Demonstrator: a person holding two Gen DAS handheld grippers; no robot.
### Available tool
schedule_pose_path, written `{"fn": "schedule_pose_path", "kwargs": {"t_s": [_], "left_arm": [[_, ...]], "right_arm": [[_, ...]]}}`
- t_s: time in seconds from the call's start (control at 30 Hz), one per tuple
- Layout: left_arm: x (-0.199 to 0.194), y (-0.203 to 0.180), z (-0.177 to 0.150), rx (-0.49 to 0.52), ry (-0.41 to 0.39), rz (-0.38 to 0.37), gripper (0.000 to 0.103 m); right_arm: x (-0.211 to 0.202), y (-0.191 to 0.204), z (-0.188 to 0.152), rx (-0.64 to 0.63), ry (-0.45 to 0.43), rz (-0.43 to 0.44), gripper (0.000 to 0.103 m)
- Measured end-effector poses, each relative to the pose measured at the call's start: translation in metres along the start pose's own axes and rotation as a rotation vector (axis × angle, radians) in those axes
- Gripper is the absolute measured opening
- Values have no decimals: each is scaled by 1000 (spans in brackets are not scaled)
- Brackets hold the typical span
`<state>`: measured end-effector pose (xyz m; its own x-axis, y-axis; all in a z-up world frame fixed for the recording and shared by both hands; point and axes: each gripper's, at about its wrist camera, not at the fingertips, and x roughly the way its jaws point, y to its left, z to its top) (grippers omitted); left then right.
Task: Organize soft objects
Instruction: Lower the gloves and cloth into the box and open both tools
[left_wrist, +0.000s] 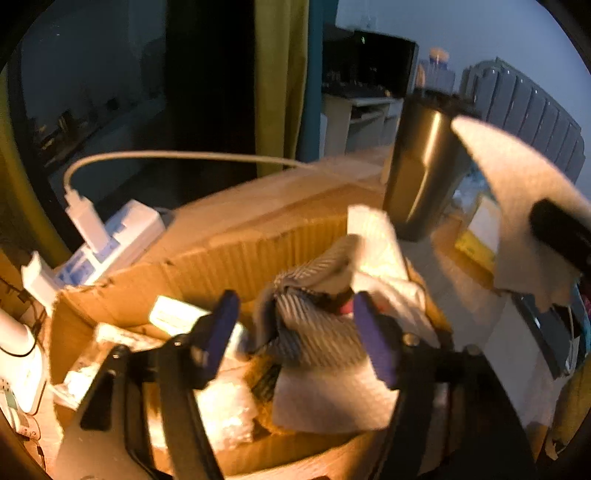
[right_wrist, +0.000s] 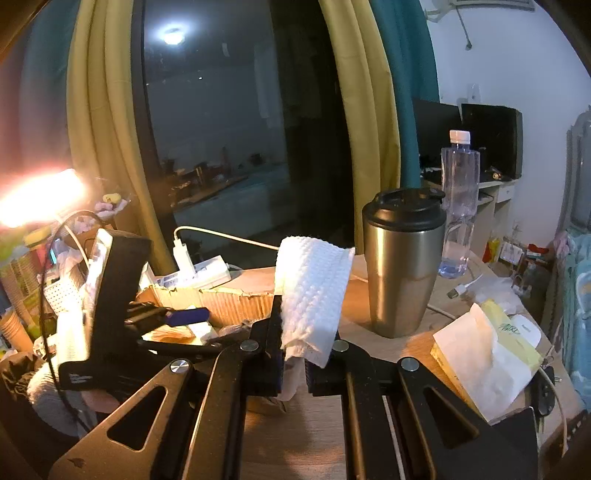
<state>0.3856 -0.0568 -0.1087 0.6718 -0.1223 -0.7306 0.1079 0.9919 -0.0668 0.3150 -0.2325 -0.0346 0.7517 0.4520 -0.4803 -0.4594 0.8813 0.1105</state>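
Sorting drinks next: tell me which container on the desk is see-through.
The plastic bottle with the white cap; the steel tumbler in front of it is opaque with a black lid.

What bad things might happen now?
1. The right gripper pinches only the tissue's lower end; the thin sheet might tear or slip out.
2. The tumbler stands close beside it; a swing toward the box might knock it over.
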Motion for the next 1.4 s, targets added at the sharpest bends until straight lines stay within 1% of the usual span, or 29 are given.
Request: {"fn": "schedule_pose_path", "kwargs": {"t_s": [0.2, 0.33, 0.53, 0.77, 0.97, 1.1, 1.4], "left_arm": [[-32, 11, -3, -22, -63, -6, 67], [-54, 23, -8, -38, -113, 6, 67], [-94, 50, -26, -73, -179, 30, 67], [-125, 89, -50, -135, -218, 71, 67], [-134, 115, -66, -174, -228, 100, 67], [-133, 129, -73, -198, -231, 101, 67], [-125, 141, -79, -215, -235, 98, 67]], "right_arm": [[-9, 13, 5, -19, -10, -16, 9], [-11, 27, 8, -39, -11, -15, 9], [-8, 58, 9, -77, 1, 8, 9], [7, 92, 9, -119, 26, 38, 9], [27, 115, 5, -146, 63, 60, 9], [42, 125, 2, -153, 91, 70, 9], [77, 136, -12, -157, 163, 97, 9]]}}
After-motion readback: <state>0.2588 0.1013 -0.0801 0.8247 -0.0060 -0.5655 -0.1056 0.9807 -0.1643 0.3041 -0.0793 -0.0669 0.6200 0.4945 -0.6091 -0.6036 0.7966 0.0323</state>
